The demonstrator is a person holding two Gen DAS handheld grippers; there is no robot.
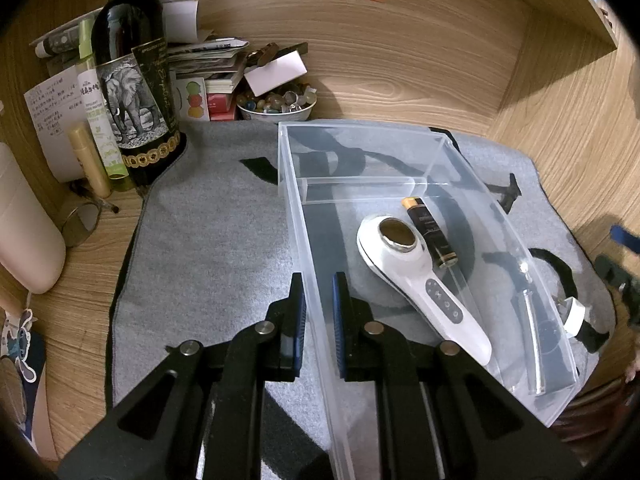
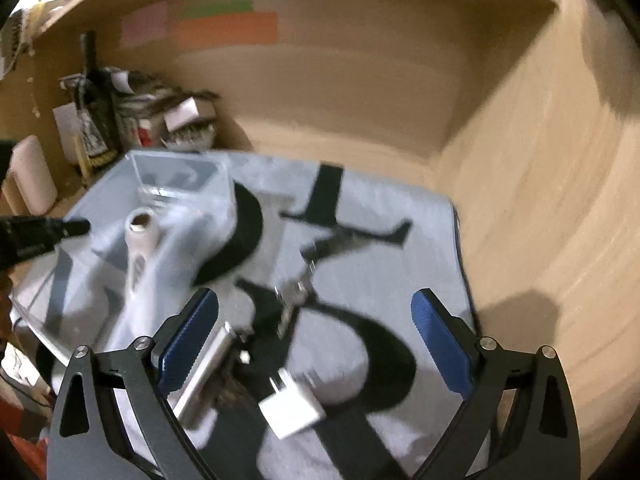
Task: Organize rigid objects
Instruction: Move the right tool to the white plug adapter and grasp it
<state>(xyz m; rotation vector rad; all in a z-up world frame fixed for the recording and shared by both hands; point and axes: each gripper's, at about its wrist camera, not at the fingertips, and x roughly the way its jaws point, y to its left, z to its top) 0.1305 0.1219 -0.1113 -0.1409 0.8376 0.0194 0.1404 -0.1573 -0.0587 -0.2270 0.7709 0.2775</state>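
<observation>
Left wrist view, L to R: far left, a cream plastic bottle; upper left, a dark glass wine bottle w/ elephant label stands on the wood-grain table, next to it a stack of papers/books and a small bowl of coloured pebbles. A grey cloth mat w/ black lettering covers the centre. Bottom centre, the left tongs sit narrow, straddling the near-left wall of a clear plastic divided storage box; pads look to pinch that wall. Inside the box's near compartment: a white handheld massager device w/ oval metal head, and touching its right side, a black cylinder tube w/ gold cap. Far compartment holds nothing visible.

Right wrist view (blurred): box at left, mat centre. The right tongs gape wide, holding nothing, above a silver metal bar-shaped item, a white square plug adapter and a small metal clip-like piece on the mat.
</observation>
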